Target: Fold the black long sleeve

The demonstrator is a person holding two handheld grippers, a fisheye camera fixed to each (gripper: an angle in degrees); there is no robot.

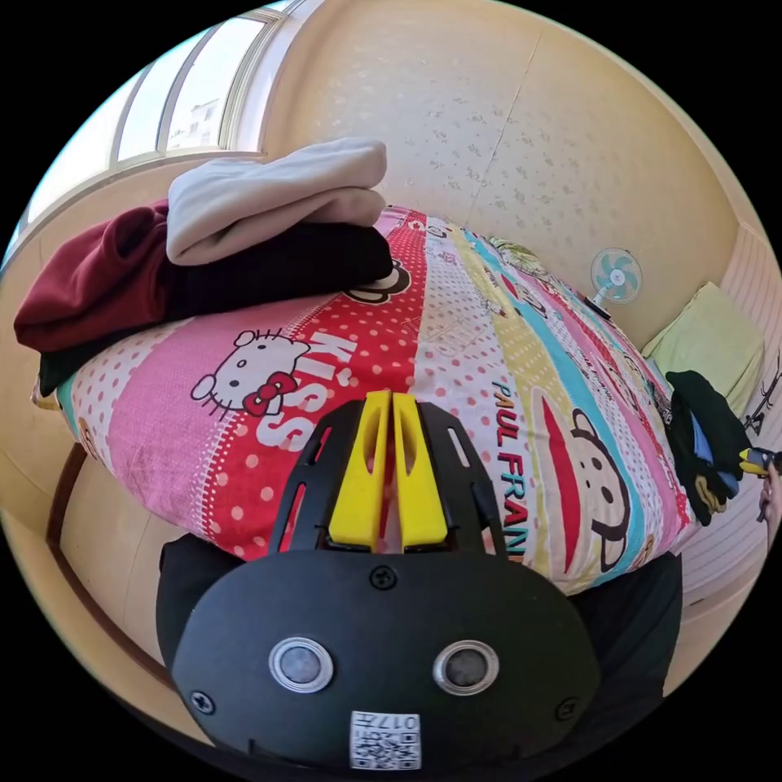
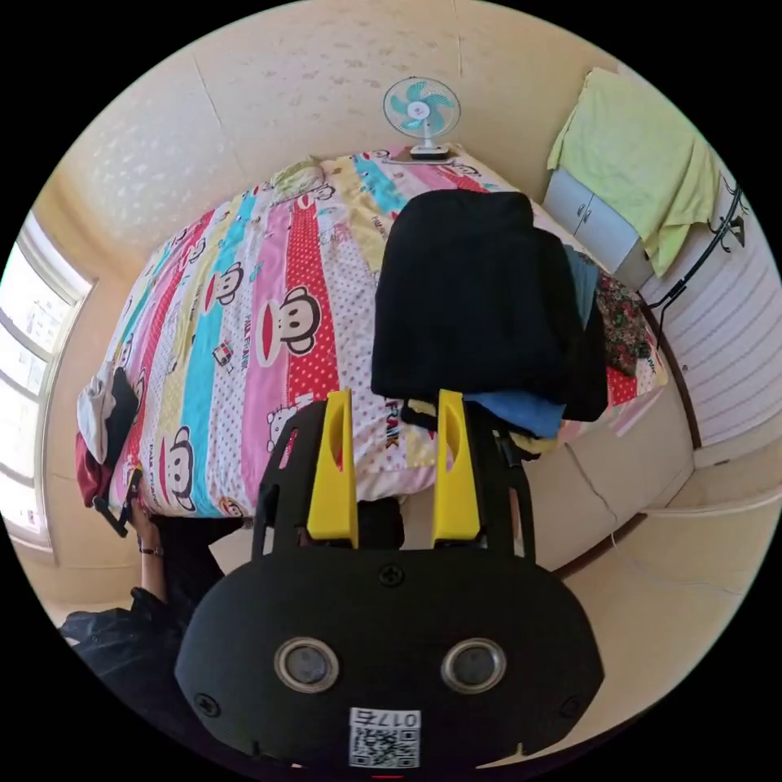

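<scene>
The right tongs (image 2: pixel 395 456) are hanging open just short of the black long sleeve (image 2: pixel 472 301) topping an unfolded pile, probably for picking; the left tongs (image 1: pixel 389 472) are hovering closed, empty, over the bed (image 1: pixel 456 326).

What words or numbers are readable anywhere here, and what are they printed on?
"KISS": white letters on a red dotted stripe of the bedsheet, left gripper view.
"PAUL FRAN", cut off by the left gripper: beside the monkey print on the same sheet.
"FRANK": on the sheet near the right gripper, under the black garment.
Smaller print elsewhere on the sheet: too small to read.
Sticker on each gripper body: a code and mirrored digits, not read.
</scene>
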